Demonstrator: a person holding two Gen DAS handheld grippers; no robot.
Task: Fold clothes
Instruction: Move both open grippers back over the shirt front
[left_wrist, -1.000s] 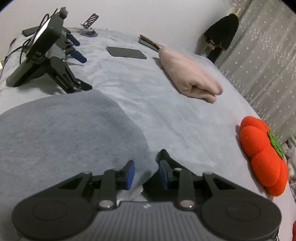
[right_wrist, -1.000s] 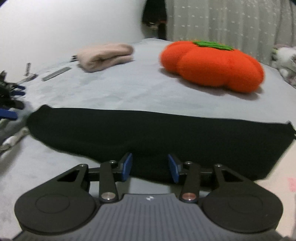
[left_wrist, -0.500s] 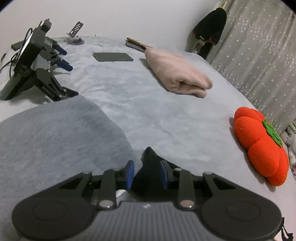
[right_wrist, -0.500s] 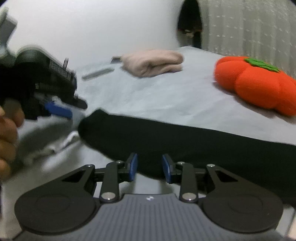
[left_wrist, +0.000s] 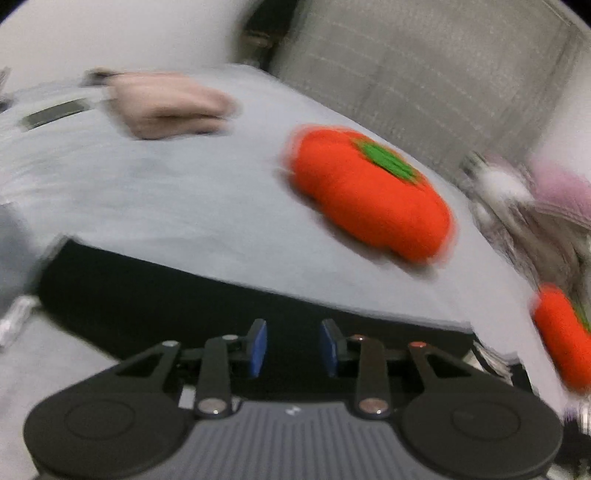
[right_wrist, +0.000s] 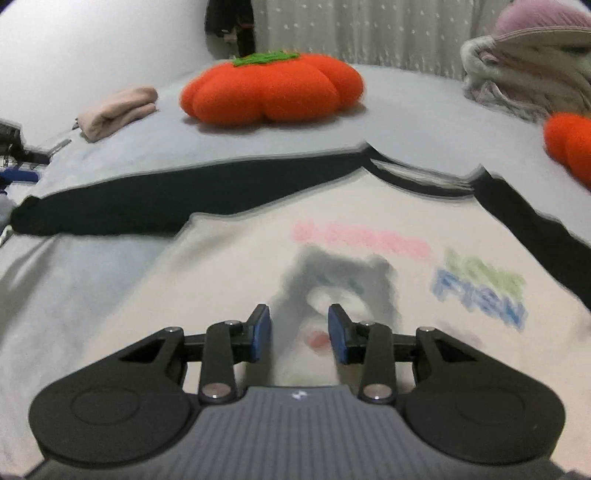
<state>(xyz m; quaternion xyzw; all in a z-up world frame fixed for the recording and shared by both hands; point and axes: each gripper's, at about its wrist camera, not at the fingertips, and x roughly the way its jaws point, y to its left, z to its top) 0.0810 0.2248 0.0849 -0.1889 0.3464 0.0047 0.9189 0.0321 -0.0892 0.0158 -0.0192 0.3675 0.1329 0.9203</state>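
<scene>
Our left gripper (left_wrist: 291, 347) hangs over the black sleeve (left_wrist: 155, 295) with jaws opening and nothing pinched between them. Our right gripper (right_wrist: 298, 334) does likewise, jaws easing apart empty above the bear print on the cream sweatshirt (right_wrist: 229, 280) lying flat on the bed (right_wrist: 147, 147). At twelve o'clock sits the persimmon cushion (right_wrist: 269, 92), the folded pink garment (right_wrist: 118, 107) at ten.

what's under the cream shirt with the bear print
A black garment lies under the cream shirt, showing as a band past its left shoulder and right edge, on the grey-blue bedcover. How far the black cloth runs beneath is covered, so that cannot be told.
</scene>
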